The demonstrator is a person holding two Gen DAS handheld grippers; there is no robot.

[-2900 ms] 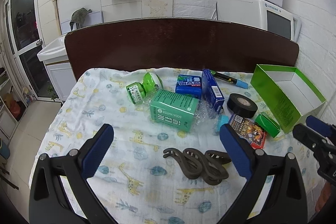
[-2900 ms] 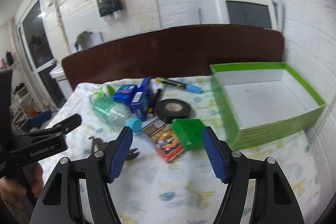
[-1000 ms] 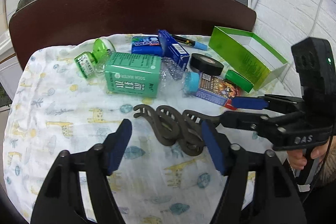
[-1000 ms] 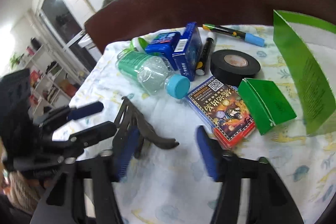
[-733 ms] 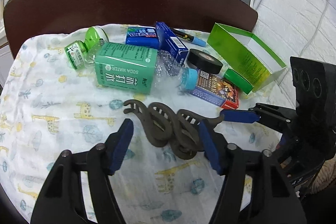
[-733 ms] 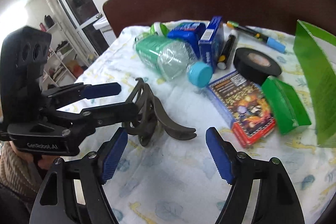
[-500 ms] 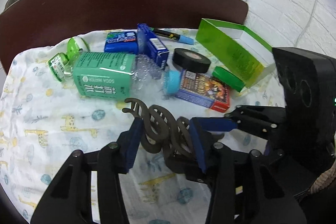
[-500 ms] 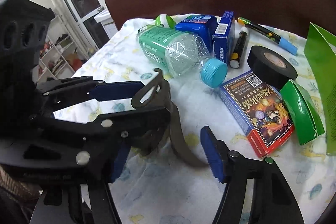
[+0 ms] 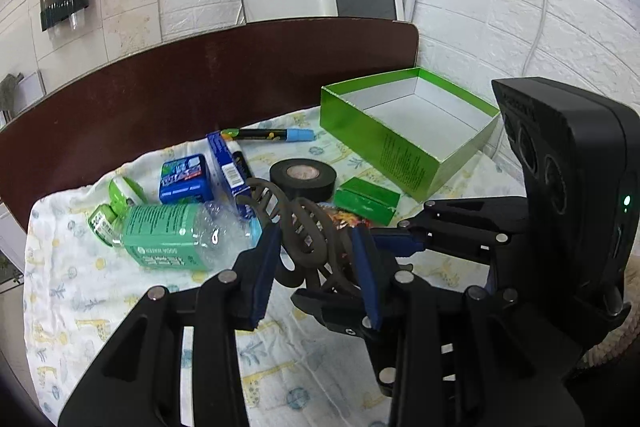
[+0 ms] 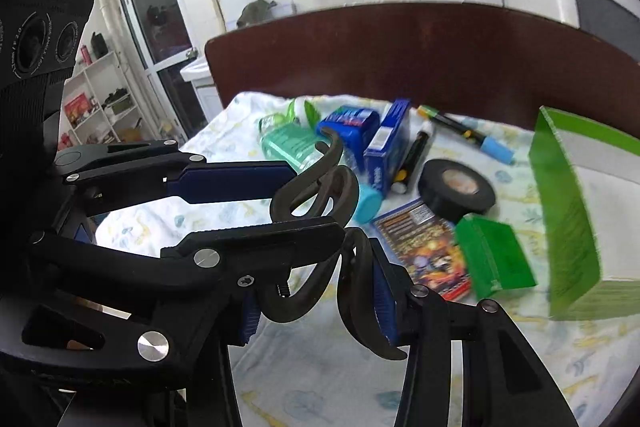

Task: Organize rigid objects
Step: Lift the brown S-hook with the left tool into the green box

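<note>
**Two grippers, one bundle of hooks**

While both of our grippers meet over the patterned cloth [image 9: 80, 291], we have the bundle of brown S-shaped hooks [image 9: 304, 235] caught between them. Our left gripper [image 9: 316, 247] has its blue pads [image 9: 264, 267] drawn in against the sides of the bundle, its jaws narrowed to the width of the hooks. Our right gripper [image 10: 320, 287] comes in from the other side, its pads pressed on the lower curls of the same hooks [image 10: 316, 187], jaws likewise nearly closed around them. The hooks appear lifted off the cloth, though we cannot tell for sure.

Just beyond the left gripper's fingertips lies a clear water bottle with a green label [image 9: 172, 239] on its side, a small green bottle [image 9: 108, 215] at its far end. Farther ahead sit two blue boxes [image 9: 184, 179], a marker with a light-blue cap [image 9: 272, 135] and a roll of black tape [image 9: 302, 179]. Ahead and to the right, a small green box [image 9: 366, 199] lies near the open green carton [image 9: 408, 139], which stands by the white brick wall [image 9: 520, 7]. A colourful card pack [image 10: 424, 247] lies just past the right gripper's tips.
</note>
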